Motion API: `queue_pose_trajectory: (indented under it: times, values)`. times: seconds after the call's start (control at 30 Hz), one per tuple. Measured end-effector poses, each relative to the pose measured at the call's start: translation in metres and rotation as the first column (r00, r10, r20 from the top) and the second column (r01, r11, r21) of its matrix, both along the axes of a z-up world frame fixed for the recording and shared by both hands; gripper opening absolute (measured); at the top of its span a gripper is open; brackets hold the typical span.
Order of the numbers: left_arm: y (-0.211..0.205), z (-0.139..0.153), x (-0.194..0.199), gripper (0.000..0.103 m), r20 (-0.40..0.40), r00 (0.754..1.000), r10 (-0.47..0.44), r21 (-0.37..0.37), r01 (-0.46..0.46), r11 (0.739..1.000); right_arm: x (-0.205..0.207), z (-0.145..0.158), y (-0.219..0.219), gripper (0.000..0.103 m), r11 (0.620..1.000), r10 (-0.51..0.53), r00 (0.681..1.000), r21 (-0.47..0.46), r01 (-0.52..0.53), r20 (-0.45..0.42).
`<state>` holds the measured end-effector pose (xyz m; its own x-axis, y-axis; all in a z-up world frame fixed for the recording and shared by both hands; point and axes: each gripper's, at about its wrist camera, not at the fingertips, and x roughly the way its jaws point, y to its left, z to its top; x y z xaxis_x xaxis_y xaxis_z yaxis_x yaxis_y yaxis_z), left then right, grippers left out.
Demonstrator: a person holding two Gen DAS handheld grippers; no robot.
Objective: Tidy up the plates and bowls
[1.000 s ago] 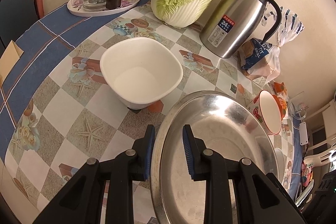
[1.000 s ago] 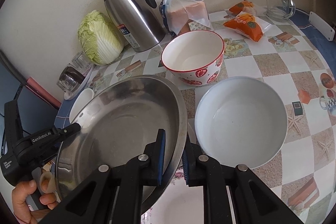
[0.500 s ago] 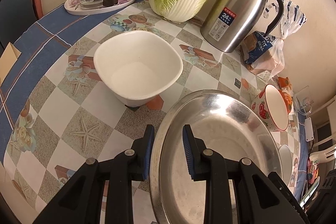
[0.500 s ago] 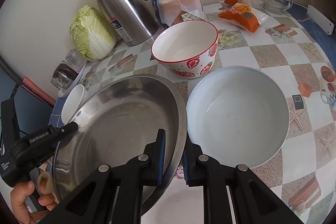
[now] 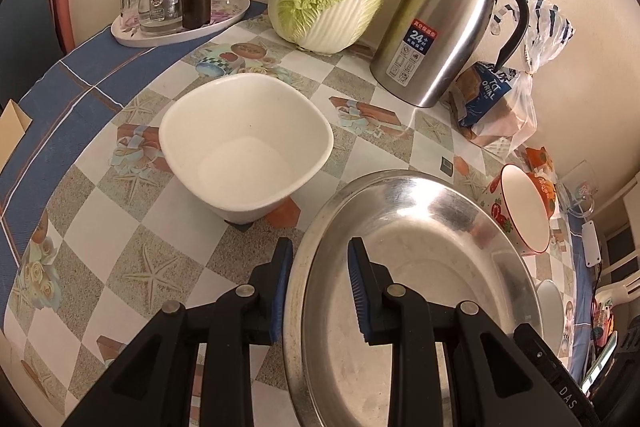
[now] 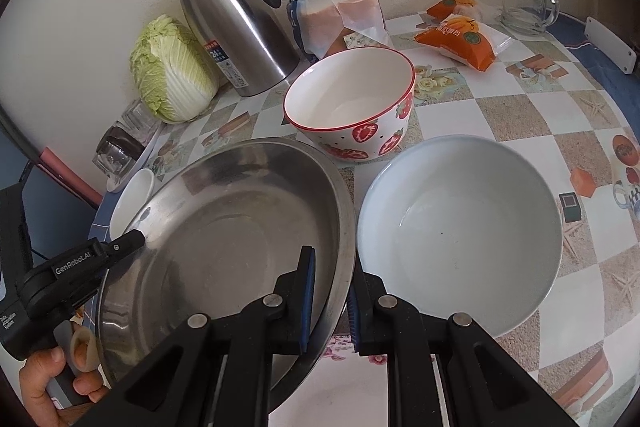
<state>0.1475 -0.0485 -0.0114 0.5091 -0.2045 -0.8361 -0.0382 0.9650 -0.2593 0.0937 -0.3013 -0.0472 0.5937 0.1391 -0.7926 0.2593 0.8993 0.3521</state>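
Gripping opposite rims, the left gripper [image 5: 318, 289] and right gripper [image 6: 330, 301] both pinched the steel plate [image 6: 224, 227] nearly closed, holding it tilted above the checked tablecloth [image 6: 460, 115], between the square white bowl [image 5: 246, 147] and the pale round bowl [image 6: 460, 231]. The risk, as I judged it: uneven lowering could slip that slick rim free, or knock the strawberry bowl [image 6: 352, 103] just behind.

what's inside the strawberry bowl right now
Nothing that shows: the strawberry bowl has a bare white inside. Its near wall hides a strip of the bottom, so that part cannot be checked.
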Motion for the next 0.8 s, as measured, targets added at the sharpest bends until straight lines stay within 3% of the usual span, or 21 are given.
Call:
queue_pose_trajectory:
  times: [0.4,0.8]
  values:
    - [-0.006,-0.003,0.002,0.029,0.010,1.000,-0.015,0.019,0.014,1.000,0.005,0.000,-0.003,0.017,1.000,-0.008,1.000,-0.022,0.009,0.016]
    - [-0.006,-0.016,0.007,0.029,-0.057,0.998,0.000,0.032,0.002,0.999,0.008,0.000,0.000,0.017,0.998,0.006,1.000,-0.062,-0.006,0.003]
